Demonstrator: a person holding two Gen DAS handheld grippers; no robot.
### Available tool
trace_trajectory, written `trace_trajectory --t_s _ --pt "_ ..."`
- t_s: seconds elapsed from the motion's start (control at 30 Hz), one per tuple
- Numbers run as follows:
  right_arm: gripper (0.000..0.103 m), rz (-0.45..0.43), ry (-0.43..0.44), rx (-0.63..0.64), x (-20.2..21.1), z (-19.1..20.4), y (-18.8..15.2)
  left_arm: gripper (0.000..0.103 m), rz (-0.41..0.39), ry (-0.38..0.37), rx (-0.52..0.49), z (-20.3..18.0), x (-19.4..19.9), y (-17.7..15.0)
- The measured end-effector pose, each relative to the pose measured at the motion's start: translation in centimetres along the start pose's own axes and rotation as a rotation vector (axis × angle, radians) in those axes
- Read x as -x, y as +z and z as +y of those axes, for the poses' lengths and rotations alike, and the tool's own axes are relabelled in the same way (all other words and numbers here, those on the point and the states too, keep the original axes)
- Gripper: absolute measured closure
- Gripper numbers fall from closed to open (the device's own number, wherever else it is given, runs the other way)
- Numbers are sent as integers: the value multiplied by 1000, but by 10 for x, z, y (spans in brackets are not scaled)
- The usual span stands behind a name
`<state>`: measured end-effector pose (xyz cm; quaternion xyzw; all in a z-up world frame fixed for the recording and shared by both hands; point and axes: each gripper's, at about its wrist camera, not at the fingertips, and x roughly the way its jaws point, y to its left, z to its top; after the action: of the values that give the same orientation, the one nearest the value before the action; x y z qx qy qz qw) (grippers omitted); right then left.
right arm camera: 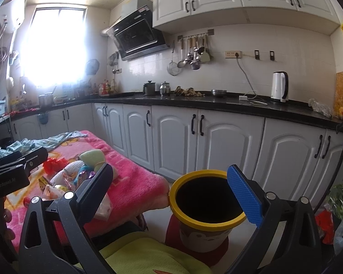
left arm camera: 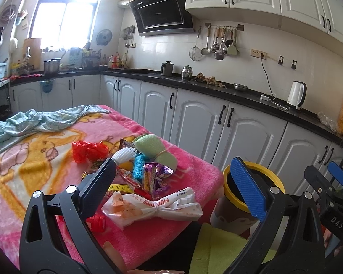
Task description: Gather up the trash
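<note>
A pile of trash lies on the pink blanket (left arm camera: pixel 34 171): a white tied plastic bag (left arm camera: pixel 153 207), purple snack wrappers (left arm camera: pixel 155 175), red crumpled plastic (left arm camera: pixel 89 150), a green sponge-like bundle (left arm camera: pixel 157 148). My left gripper (left arm camera: pixel 178 191) is open and empty, above the white bag at the blanket's near corner. A yellow-rimmed bin (right arm camera: pixel 208 203) stands on a red stool right of the table; it also shows in the left wrist view (left arm camera: pixel 228 196). My right gripper (right arm camera: pixel 171 196) is open and empty, over the bin's mouth. The trash pile (right arm camera: pixel 73 173) shows at left.
White kitchen cabinets (right arm camera: pixel 217 141) with a black counter run behind. A white kettle (right arm camera: pixel 278 86) stands on the counter. A blue cloth (left arm camera: pixel 34 121) lies at the blanket's far end. A lime-green cushion (right arm camera: pixel 148 255) is below the grippers. Bags (right arm camera: pixel 340 207) lie on the floor at right.
</note>
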<state>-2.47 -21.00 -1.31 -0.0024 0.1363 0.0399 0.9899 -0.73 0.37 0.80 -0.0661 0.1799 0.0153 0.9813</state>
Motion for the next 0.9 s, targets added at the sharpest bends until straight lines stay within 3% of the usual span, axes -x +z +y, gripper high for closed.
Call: trace_trajectory --t_s 0.23,0.6,0.9 --pt "6 22 69 57 -4 17 3 11 -2 33 34 17 -1 0" --pt "6 80 253 216 -17 63 6 11 2 111 88 48 2 1" --pt "6 153 408 325 -38 98 7 11 83 205 172 92 -2 -4"
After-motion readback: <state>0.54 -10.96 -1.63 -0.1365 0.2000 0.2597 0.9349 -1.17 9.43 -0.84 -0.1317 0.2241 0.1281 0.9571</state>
